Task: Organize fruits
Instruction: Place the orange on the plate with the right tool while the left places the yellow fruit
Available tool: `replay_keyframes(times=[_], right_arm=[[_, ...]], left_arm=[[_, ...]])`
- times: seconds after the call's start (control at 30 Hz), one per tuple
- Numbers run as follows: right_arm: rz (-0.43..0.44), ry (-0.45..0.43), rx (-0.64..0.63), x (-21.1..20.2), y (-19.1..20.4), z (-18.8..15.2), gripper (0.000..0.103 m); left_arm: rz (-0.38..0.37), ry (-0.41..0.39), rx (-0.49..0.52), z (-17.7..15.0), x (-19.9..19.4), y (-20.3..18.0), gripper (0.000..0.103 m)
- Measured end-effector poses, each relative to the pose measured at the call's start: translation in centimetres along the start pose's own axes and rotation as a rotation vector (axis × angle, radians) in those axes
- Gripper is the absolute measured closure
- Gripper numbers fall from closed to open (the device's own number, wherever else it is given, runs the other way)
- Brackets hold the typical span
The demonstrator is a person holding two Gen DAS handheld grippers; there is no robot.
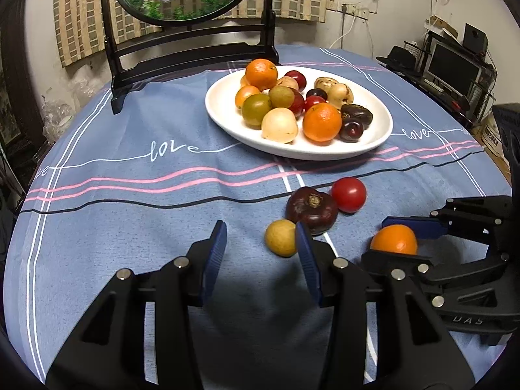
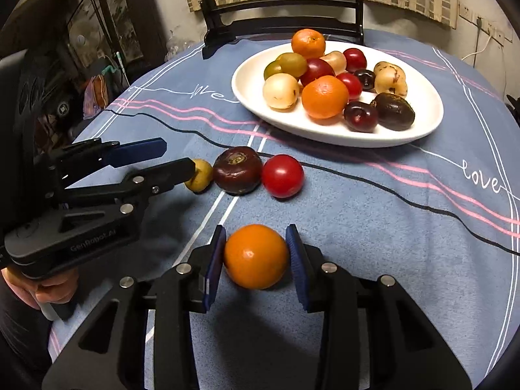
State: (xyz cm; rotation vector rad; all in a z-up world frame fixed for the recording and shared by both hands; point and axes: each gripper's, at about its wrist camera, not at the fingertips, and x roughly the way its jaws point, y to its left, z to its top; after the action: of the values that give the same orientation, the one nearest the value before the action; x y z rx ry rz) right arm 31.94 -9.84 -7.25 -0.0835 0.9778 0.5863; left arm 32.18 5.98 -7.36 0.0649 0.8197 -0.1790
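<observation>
Right gripper (image 2: 256, 255) nearest lens: blue pads against both sides of small round orange fruit (image 2: 256, 256), fruit low over blue patterned tablecloth (image 2: 373, 227); narrow grip, likely for carrying to white oval plate (image 2: 432, 120) of mixed fruit ahead.

Left gripper (image 1: 260, 243): jaws partly apart, nothing between; small yellow round fruit (image 1: 280, 238) just outside its right finger.

Dark purple fruit (image 1: 311, 209) and red tomato-like fruit (image 1: 348, 194) just ahead.

Right view alone shows pad contact and hand (image 2: 53, 287) under left gripper; left view alone shows empty left jaws.
</observation>
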Motion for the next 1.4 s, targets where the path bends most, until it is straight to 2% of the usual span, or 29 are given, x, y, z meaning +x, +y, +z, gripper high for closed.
replay_keyframes(times=[0.13,0.27,0.37,0.73,1.23,1.4], right_arm=[[-0.033,-0.032,0.064,-0.9,-1.4,0.5,0.065],[-0.042,-0.048,0.138,-1.7,-3.4,0.6,0.065],[-0.035,-0.039,0.164,-1.6,-3.9,0.6,0.065],[-0.036,-0.039,0.161,-1.6,-3.7,0.7,0.065],[-0.056,-0.040,0.160,-1.4,-3.9,0.5,0.065],[-0.038,-0.065,0.163,-2.2,-3.8,0.2,0.065]], left_arm=[[-0.012,0.008,0.026,-0.1,0.3,-0.5,0.058],[-0.013,0.018,0.066,-0.3,0.7,-1.4,0.068],[-0.009,0.032,0.090,-0.5,1.2,-1.8,0.071],[-0.017,0.036,0.077,-0.5,1.7,-1.7,0.076],[0.014,0.018,0.082,-0.5,1.3,-1.8,0.076],[-0.019,-0.010,0.048,-0.7,0.0,-1.7,0.076]])
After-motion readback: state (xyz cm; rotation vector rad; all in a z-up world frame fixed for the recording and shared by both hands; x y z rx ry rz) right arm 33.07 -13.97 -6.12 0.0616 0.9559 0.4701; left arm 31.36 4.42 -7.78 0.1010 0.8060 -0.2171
